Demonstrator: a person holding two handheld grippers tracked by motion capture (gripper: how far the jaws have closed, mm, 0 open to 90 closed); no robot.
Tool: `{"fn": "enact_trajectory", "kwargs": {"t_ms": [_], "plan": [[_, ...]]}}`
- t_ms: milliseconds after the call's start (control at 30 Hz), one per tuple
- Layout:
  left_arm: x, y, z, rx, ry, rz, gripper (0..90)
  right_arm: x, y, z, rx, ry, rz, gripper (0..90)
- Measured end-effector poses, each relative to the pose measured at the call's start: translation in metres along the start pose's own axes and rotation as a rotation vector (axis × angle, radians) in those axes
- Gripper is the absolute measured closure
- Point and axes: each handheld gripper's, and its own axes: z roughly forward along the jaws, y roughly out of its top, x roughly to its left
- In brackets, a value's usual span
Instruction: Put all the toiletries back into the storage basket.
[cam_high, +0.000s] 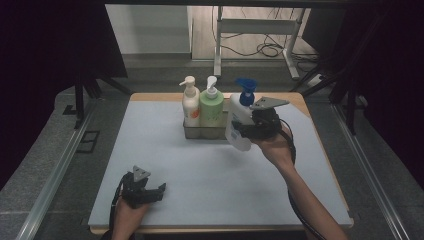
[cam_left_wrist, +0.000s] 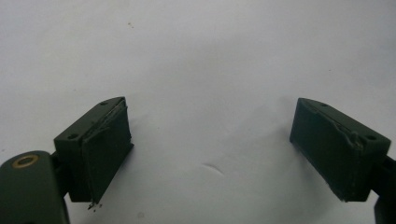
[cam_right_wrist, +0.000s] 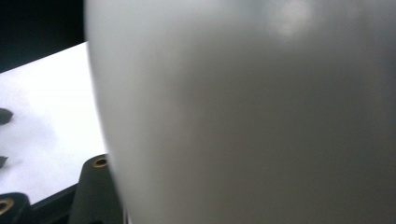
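You held the white bottle (cam_high: 237, 127) with the blue pump (cam_high: 246, 90) in your right gripper (cam_high: 246, 131), the jaws pinching its body from the side, a little right of the middle of the high view. The bottle hung tilted, just right of the metal basket (cam_high: 192, 131) and clear of the table mat (cam_high: 165, 150) beneath it. In the right gripper view the bottle's pale wall (cam_right_wrist: 243, 112) filled most of the frame, close against the camera.

Two more bottles stood upright in the basket at upper centre: a cream one (cam_high: 190, 102) on the left and a green one (cam_high: 211, 103) beside it.

Your left gripper (cam_high: 159, 190) rested low at the lower left of the high view, jaws spread wide with nothing between them, and in the left gripper view its two black pads (cam_left_wrist: 106, 149) sat over the bare mat (cam_left_wrist: 205, 70).
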Motion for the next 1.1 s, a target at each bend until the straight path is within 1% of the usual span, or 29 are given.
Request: {"fn": "enact_trajectory", "kwargs": {"t_ms": [300, 533, 633, 767, 967, 1100], "plan": [[0.0, 0.0, 0.0, 0.003, 0.001, 0.003, 12.1, -0.012, 0.007, 0.005, 0.001, -0.034, 0.015, 37.8], [0.0, 0.0, 0.0, 0.003, -0.001, 0.001, 12.1, -0.022, 0.012, 0.011, -0.003, -0.061, 0.045, 37.8], [0.0, 0.0, 0.0, 0.003, 0.0, 0.0, 12.1, -0.026, 0.015, 0.014, -0.006, -0.074, 0.048, 37.8], [0.0, 0.0, 0.0, 0.003, -0.001, 0.0, 12.1, -0.029, 0.019, 0.019, -0.012, -0.084, 0.057, 37.9], [0.0, 0.0, 0.0, 0.002, 0.0, 0.0, 12.1, -0.03, 0.023, 0.028, -0.015, -0.096, 0.054, 37.9], [0.0, 0.0, 0.0, 0.002, -0.001, -0.002, 12.1, -0.033, 0.026, 0.032, -0.023, -0.102, 0.067, 37.9]]}}
